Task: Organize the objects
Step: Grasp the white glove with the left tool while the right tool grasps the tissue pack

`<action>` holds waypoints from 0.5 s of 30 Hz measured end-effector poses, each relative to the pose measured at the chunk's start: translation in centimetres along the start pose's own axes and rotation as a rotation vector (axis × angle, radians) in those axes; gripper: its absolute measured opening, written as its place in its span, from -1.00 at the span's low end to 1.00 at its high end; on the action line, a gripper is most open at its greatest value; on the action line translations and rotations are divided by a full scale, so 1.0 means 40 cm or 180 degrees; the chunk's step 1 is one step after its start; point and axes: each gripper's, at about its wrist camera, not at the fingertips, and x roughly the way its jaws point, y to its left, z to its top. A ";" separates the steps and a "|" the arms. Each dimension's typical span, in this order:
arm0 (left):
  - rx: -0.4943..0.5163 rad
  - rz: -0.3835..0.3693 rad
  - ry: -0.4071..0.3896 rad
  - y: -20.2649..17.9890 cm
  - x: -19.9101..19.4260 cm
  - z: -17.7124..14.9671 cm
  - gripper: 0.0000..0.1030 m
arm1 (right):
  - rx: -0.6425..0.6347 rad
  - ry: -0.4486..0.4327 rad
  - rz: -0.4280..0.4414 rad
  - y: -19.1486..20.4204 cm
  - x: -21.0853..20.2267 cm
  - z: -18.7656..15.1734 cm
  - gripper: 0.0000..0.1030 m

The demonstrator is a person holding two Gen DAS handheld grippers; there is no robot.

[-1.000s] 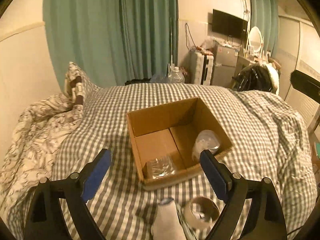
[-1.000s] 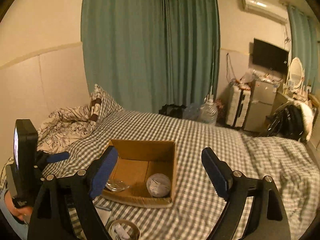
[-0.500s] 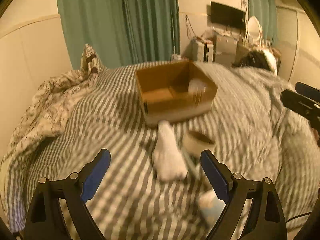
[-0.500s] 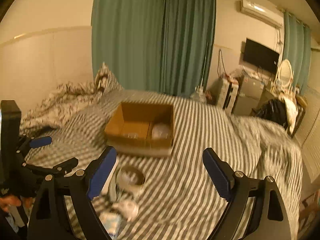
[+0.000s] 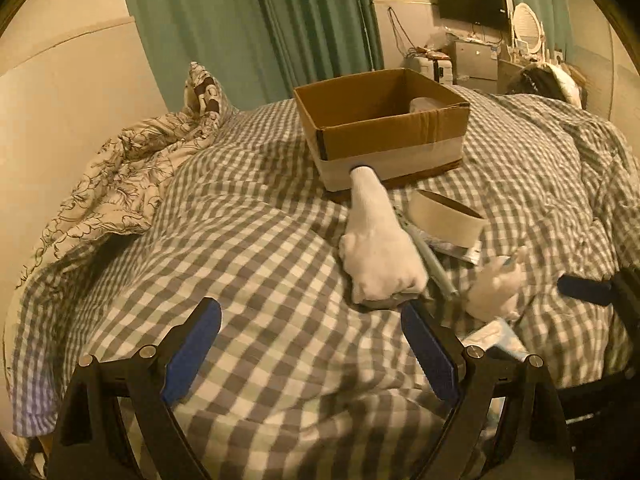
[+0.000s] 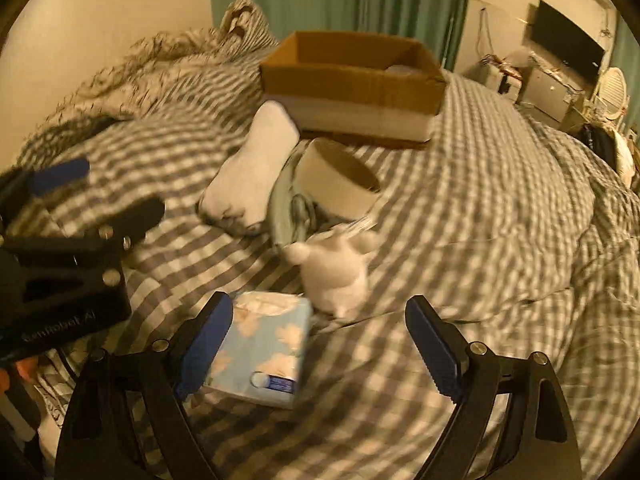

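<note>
An open cardboard box (image 5: 384, 136) sits on the checked bed, also in the right wrist view (image 6: 352, 80); a pale round item lies inside it. In front of it lie a white sock (image 5: 376, 244) (image 6: 252, 172), a roll of tape (image 5: 444, 216) (image 6: 336, 176), a grey pen-like item (image 5: 432, 264), a small white plush toy (image 6: 336, 268) (image 5: 496, 284) and a blue tissue pack (image 6: 264, 344). My left gripper (image 5: 312, 344) is open, just short of the sock. My right gripper (image 6: 320, 340) is open, above the tissue pack and plush.
A floral duvet and pillow (image 5: 132, 160) are bunched at the left of the bed. Green curtains (image 5: 260, 20) hang behind. A TV (image 5: 472, 0), drawers and a mirror stand at the far right. The left gripper's body (image 6: 60, 264) is at the right view's left.
Both grippers have dropped low and pulled back from the box toward the loose items at the near side of the bed. Both stay open and empty.
</note>
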 end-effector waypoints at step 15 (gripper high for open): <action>-0.0063 -0.0104 0.0180 0.001 0.040 0.002 0.82 | -0.0113 0.0221 0.0361 0.003 0.066 -0.033 0.04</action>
